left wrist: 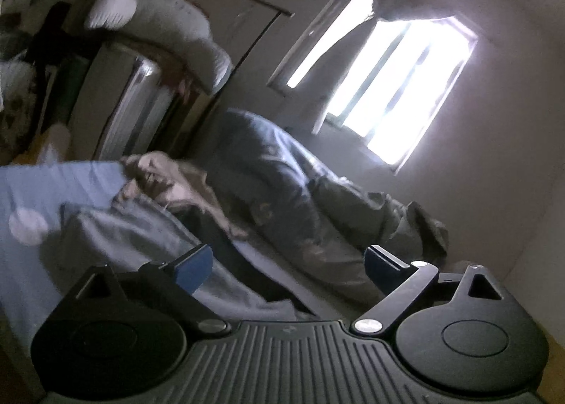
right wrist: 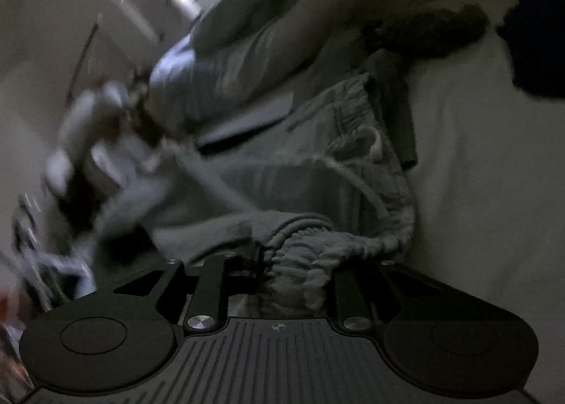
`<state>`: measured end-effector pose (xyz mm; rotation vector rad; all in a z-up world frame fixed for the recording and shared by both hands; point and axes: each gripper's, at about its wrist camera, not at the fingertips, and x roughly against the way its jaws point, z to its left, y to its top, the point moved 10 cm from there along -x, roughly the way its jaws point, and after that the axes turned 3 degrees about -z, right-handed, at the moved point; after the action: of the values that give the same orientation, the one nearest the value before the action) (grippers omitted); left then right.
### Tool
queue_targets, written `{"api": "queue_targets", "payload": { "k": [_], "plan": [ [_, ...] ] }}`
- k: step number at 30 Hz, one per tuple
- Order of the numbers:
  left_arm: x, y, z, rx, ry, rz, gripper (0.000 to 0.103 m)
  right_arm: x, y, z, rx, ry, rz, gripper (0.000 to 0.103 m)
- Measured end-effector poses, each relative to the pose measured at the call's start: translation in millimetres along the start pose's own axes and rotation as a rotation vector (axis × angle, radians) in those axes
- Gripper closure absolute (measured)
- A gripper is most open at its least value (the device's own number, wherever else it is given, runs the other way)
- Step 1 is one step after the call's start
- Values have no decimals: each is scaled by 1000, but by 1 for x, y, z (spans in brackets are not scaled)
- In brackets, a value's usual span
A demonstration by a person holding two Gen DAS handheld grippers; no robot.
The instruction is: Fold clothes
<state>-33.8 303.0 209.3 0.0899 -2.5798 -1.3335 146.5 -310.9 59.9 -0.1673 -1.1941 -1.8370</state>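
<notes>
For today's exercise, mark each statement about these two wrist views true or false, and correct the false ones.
1. The left tongs stand open with nothing between them. True.
2. The right tongs hold nothing. False: gathered grey waistband of the drawstring garment sits bunched between them.
3. A bright window shows in the left wrist view. True.
4. The clothes pile lies neatly folded. False: it is heaped and crumpled.
5. A drawstring cord shows on the grey garment. True.
</notes>
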Motion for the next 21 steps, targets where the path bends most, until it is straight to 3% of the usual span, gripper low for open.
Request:
{"api": "queue_targets", "payload": {
  "k": [1, 2, 9, 14, 21],
  "plan": [
    [-1, -2, 6, 8, 3, 6, 5, 1, -7, 3, 49, -39, 7, 48],
    [-3, -2, 11, 12, 3, 10, 3, 4, -14, 3, 82, -79, 17, 44],
    [5, -5, 49, 25, 1, 15, 0, 63, -45, -7, 143, -344, 38, 33],
    [-8, -30, 90, 73, 50, 49, 0, 31, -56, 56, 286, -324, 35, 33],
    [-58, -92, 112, 118, 62, 199, 0, -24, -72, 153, 504, -267, 33, 28]
  ]
}}
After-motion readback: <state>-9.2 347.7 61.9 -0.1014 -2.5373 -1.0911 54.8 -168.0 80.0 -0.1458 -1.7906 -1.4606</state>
